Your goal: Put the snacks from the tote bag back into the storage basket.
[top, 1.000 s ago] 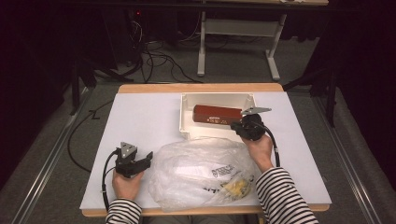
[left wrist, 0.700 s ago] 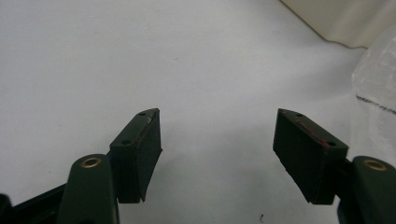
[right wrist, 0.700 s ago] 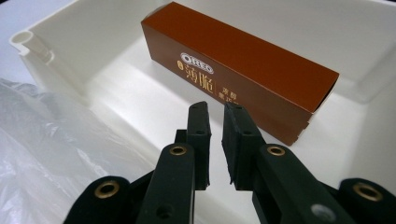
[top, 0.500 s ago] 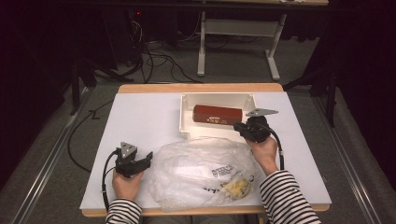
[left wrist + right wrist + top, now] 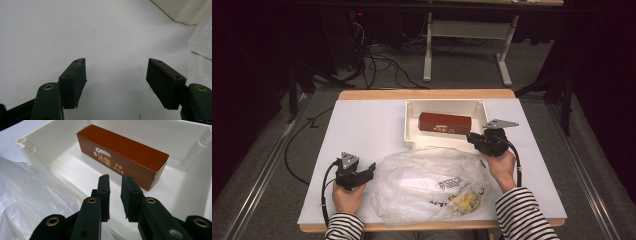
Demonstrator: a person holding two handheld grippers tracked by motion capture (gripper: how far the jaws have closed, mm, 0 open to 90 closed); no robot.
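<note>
A slim brown cardboard biscuit box (image 5: 445, 122) is seen lying flat inside a shallow white plastic tray (image 5: 412, 131) at the 12 o'clock side of the white tabletop (image 5: 362, 130), its long side running across the tray. The right tool (image 5: 474, 138) is held at the tray's 4 o'clock corner, its jaws a narrow gap apart with nothing between them; they have just been opening, and in the right gripper view (image 5: 115, 181) they are pointed at the near end of the box (image 5: 122, 155), close to it but not touching. The left tool (image 5: 371, 169) is rested at 8 o'clock on the tabletop, its jaws wide apart and empty, just beside a crumpled clear plastic bag (image 5: 432, 185) that is spread along the 6 o'clock edge with yellow contents showing through.

The box is judged light and fairly stiff, though thin card can be dented by a hard squeeze and its glossy faces may slip. A grip across its two long side faces, near the middle, is thought the safest hold. The bag is expected to behave as soft, slippery film, best pinched at a gathered fold.
</note>
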